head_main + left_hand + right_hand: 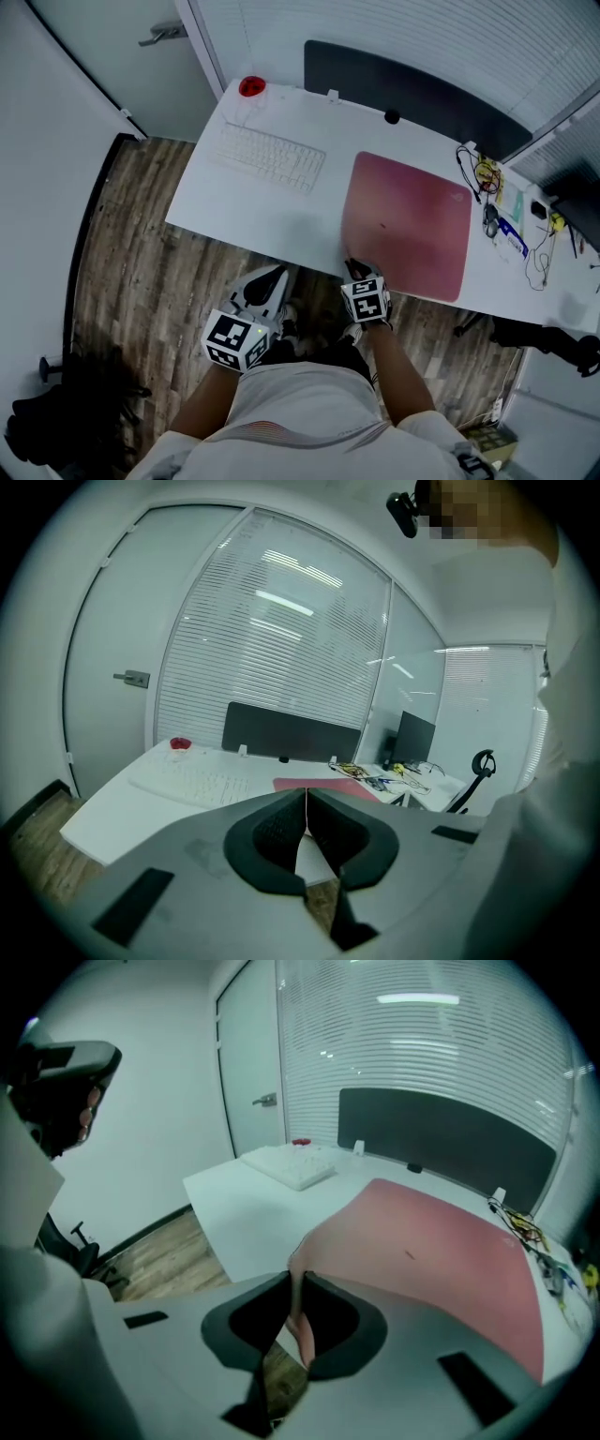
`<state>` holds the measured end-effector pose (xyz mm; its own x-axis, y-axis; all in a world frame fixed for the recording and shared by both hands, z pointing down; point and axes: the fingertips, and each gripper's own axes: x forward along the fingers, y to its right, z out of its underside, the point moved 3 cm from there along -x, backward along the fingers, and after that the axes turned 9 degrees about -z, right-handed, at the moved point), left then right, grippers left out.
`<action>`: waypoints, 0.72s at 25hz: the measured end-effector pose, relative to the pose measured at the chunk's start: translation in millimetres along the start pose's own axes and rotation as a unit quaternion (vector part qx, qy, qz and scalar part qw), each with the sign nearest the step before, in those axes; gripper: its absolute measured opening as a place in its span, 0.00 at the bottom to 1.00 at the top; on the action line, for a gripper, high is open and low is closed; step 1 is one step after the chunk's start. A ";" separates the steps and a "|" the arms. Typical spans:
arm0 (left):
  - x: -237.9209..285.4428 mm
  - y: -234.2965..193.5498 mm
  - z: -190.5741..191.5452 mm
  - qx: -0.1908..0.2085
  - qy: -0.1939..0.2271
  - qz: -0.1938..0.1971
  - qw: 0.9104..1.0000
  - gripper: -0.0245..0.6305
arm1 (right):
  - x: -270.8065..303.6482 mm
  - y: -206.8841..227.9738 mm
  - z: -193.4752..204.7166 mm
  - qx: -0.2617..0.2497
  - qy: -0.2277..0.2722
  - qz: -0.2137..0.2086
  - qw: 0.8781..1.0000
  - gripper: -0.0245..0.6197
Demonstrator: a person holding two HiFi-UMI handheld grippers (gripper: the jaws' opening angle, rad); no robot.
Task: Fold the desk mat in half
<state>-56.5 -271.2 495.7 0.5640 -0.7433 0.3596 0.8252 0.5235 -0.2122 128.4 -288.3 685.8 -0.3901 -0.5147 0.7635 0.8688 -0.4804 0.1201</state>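
Nearest to me, the left tongs (270, 279) hang over the wooden floor (141, 272), just short of the tabletop's (244, 211) near edge. In the left gripper view their (306, 803) pads meet with nothing between them; they are closed and empty, well apart from the mat.

Beside them, the right tongs (354, 270) sit at the near edge of the tabletop. In the right gripper view they (295, 1293) are clamped on the near left corner of the desk mat (441, 1251) — the pink sheet runs down between the two pads, and that corner curls up off the white surface.

The desk mat (408, 225) itself lies on the right half of the tabletop, spread open and unfolded. Apart from the pinched corner it rests flat.

To the left of the mat, and a little farther off, a white keyboard (270, 157) lies at an angle. Beyond it, near the far left corner, stands a small red object (251, 87).

At the mat's far right side I see a tangle of cables (487, 178) and small items — too small to name. A dark panel (412, 94) stands along the far edge of the tabletop, with slatted blinds (422, 1026) behind it.
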 end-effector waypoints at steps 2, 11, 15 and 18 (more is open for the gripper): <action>9.2 7.0 -9.3 0.008 0.007 0.007 1.000 0.06 | -25.5 12.3 -8.1 0.011 0.024 0.013 1.000 0.18; 63.5 87.7 -52.4 0.043 0.033 0.067 0.996 0.06 | -129.7 101.7 21.7 0.080 0.094 0.075 0.990 0.18; 79.7 130.9 -56.8 0.060 0.034 0.087 0.994 0.06 | -165.2 137.8 51.0 0.113 0.117 0.094 0.982 0.18; 87.7 155.1 -57.5 0.071 0.034 0.093 0.993 0.06 | -179.3 161.2 79.8 0.148 0.119 0.102 0.977 0.19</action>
<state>122.7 -279.1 442.1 0.7110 -0.6524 0.2622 0.6968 0.7039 -0.1378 362.7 -216.7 618.9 -0.2295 -0.7449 0.6264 0.9720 -0.1428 0.1864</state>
